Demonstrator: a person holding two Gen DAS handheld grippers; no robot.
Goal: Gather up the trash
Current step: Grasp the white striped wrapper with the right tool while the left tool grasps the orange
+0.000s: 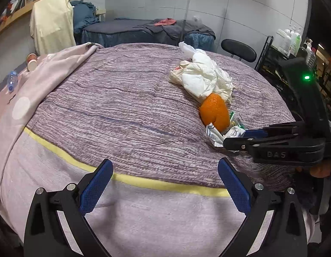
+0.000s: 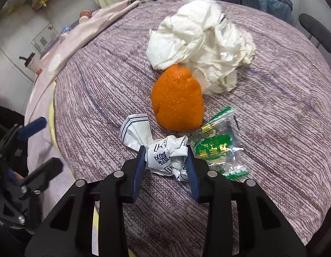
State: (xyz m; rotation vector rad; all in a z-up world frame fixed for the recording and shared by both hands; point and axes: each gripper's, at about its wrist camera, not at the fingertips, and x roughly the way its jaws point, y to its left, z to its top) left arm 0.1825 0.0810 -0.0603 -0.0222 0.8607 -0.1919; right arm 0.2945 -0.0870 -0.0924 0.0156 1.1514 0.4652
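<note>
- While we look over the bed (image 1: 144, 111), its trash lies in one cluster toward the right side: white plastic bag (image 2: 199, 42), orange peel (image 2: 178, 100), green wrapper (image 2: 216, 150), crumpled paper wrapper (image 2: 165, 154), in a line running away from us.
- Our right tool (image 2: 165, 160) is the nearer one, and we see its pads pressing the crumpled paper wrapper from both sides, grasping it.
- Our left tool (image 1: 165, 184) hangs released and empty, well apart from the cluster.

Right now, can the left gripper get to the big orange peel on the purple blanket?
Probably yes. The left gripper is open over bare purple blanket, nothing between it and the orange peel. The right gripper works just beside it.
</note>
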